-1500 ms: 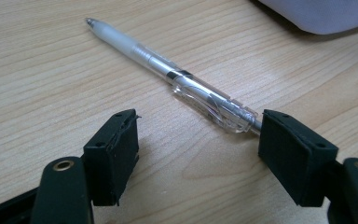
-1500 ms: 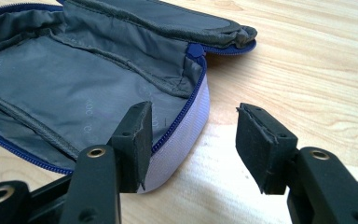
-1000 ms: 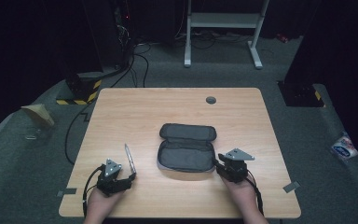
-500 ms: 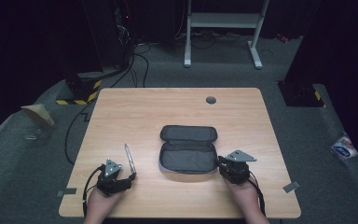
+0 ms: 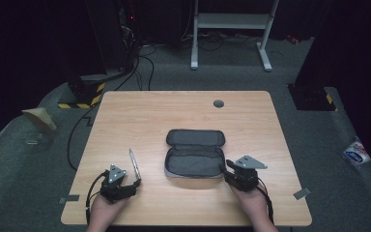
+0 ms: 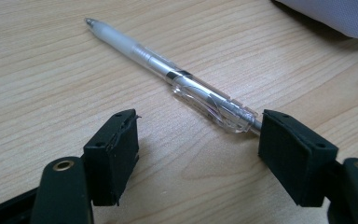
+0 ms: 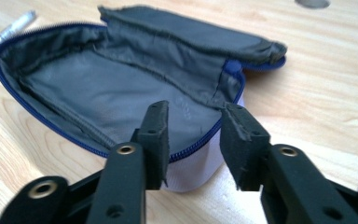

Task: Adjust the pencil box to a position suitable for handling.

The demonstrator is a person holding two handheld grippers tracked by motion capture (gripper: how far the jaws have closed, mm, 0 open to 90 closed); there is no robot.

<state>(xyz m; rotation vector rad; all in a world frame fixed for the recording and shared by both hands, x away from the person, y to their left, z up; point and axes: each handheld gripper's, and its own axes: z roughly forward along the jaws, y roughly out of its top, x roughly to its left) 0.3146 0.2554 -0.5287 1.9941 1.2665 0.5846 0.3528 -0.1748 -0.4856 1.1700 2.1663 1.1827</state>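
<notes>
Nearest to me, my left gripper (image 6: 198, 149) sat low over the table (image 5: 140, 111) with its jaws spread wide and released, gripping nothing. The pen (image 6: 168, 74) lay just ahead of them, flat on the wood: its clear clip end reached almost to the tip of the right-hand jaw, so close that I could not tell whether the two touched, while its pale barrel and its point ran away up and to the left, well beyond the left-hand jaw. So the pen did not lie squarely between the jaws; it slanted out past them. My right gripper (image 7: 193, 135) was at the near end of the pencil case (image 7: 121, 93), jaws part-open and straddling the blue zip edge and the pale outer wall, the left jaw tip over the grey lining and the right one outside; whether they were already pressing on the rim I could not tell. Beyond those jaws the case gaped open, its flap folded back on the far side, nothing inside that I could see. From the high view the left gripper (image 5: 118, 183) and the pen (image 5: 134, 163) sat just left of the case (image 5: 194, 153), the right gripper (image 5: 241, 174) at its near right corner. I judged this the pick-up step: next I would need to push the left jaws forward, turn them to cross the barrel, close, and steady the case with the right.
</notes>
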